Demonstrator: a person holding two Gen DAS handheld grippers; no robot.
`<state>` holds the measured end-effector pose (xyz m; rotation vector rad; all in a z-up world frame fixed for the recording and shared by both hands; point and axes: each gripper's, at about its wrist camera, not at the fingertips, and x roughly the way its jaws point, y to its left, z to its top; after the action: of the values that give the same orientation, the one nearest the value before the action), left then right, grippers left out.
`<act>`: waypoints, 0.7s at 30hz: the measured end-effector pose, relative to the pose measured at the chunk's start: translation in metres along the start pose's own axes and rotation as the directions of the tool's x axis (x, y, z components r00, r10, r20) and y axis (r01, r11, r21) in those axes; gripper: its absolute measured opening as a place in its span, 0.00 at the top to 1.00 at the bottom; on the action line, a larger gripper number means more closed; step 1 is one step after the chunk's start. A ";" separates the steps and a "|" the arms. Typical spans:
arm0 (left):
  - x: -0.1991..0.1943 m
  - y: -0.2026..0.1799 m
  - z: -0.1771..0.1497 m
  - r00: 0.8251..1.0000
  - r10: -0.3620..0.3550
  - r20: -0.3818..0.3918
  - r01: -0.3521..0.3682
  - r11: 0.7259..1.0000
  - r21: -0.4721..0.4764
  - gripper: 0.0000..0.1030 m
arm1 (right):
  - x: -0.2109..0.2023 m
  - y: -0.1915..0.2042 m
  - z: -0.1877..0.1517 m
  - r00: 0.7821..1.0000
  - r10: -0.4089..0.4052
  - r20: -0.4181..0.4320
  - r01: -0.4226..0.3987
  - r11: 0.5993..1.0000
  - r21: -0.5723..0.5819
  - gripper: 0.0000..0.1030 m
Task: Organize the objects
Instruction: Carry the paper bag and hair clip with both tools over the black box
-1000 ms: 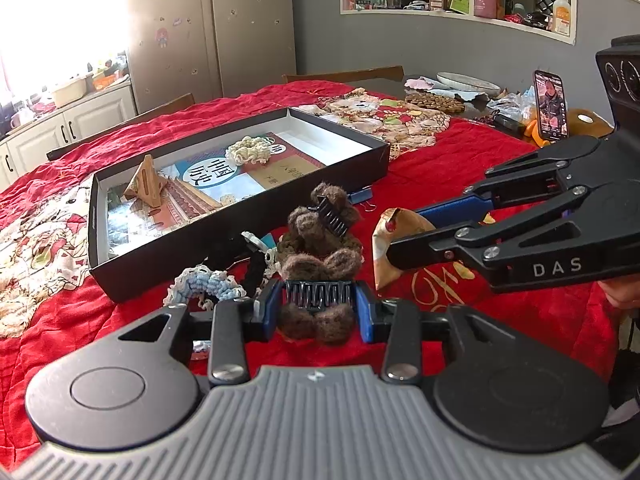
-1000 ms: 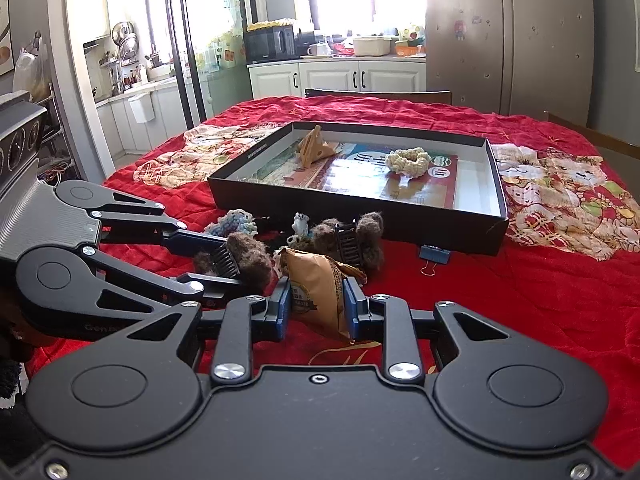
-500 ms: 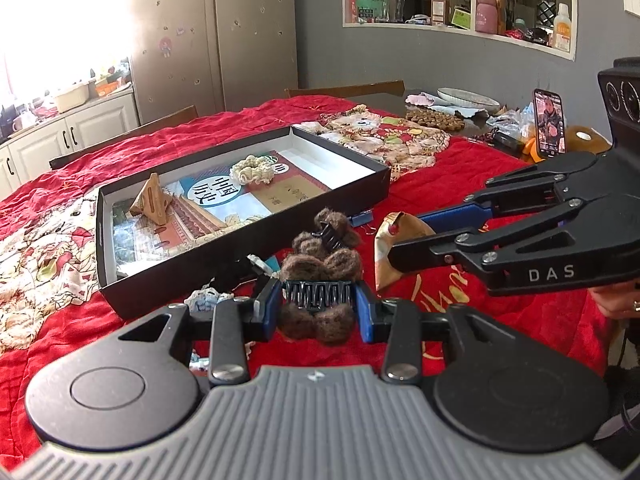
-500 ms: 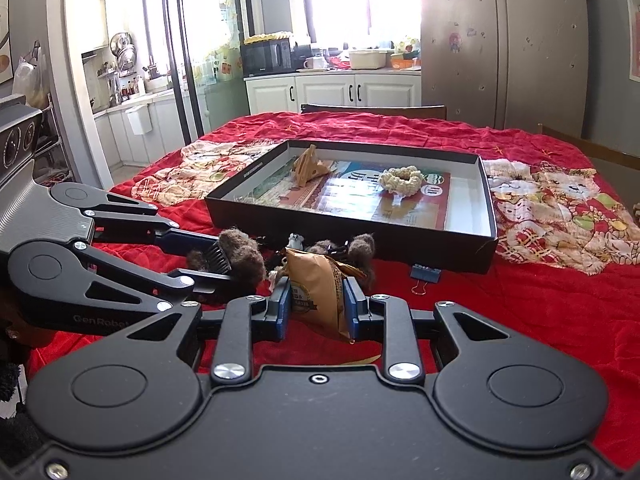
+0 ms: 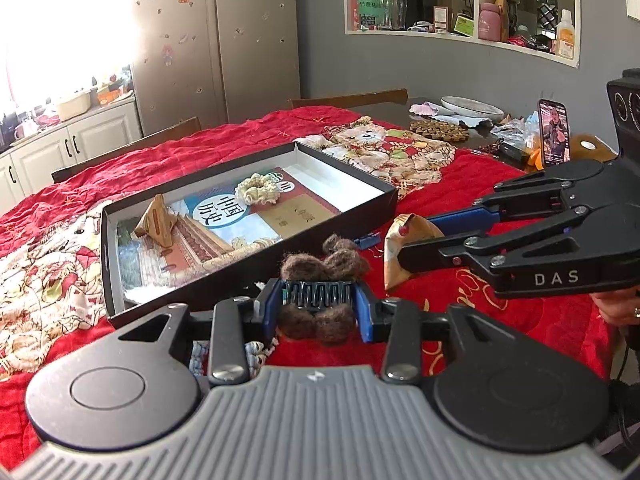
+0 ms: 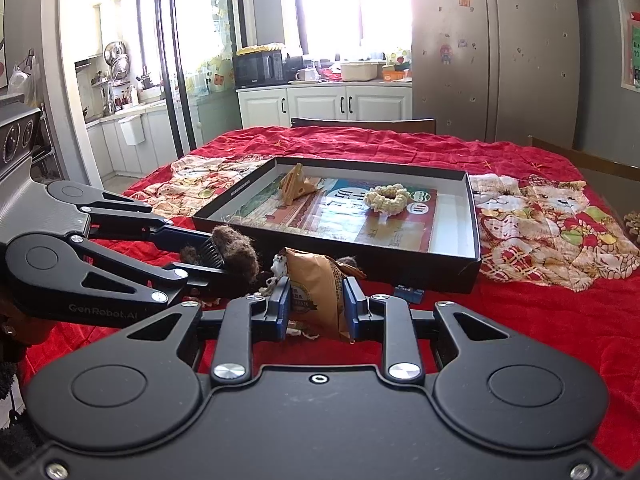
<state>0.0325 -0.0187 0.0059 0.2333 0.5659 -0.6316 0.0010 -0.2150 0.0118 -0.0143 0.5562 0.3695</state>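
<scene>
Left gripper (image 5: 320,312): clamped on fuzzy brown hair claw (image 5: 320,300), just near of black tray (image 5: 384,192).
Right gripper (image 6: 316,304): pinching tan snack packet (image 6: 316,288), right beside.

Black box (image 6: 352,258), red cloth (image 6: 520,320), brown fuzzy clip (image 5: 320,268), seemingly tan printed packet (image 6: 316,292).

"DAS" printed in white on right gripper (image 5: 400,258) body. "GenRobot.AI" embossed on left gripper (image 6: 218,266) body. "中国历史" printed on book cover (image 5: 224,216) inside box. Snack packet (image 6: 316,292) print illegible.
</scene>
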 end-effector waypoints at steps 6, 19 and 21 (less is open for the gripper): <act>0.005 0.007 0.008 1.000 0.008 0.011 -0.008 1.000 -0.025 0.59 | 0.001 -0.007 0.005 1.000 -0.013 0.015 0.013 1.000 0.015 0.75; 0.019 0.029 0.026 0.997 0.065 0.031 -0.063 0.996 -0.063 0.59 | 0.007 -0.021 0.018 0.997 -0.053 0.047 0.051 0.998 0.036 0.75; 0.022 0.032 0.028 0.997 0.073 0.032 -0.071 0.995 -0.069 0.59 | 0.010 -0.023 0.020 0.997 -0.057 0.050 0.055 0.998 0.038 0.75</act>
<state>0.0791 -0.0145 0.0180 0.1786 0.5427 -0.5445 0.0273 -0.2304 0.0221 0.0144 0.5109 0.3041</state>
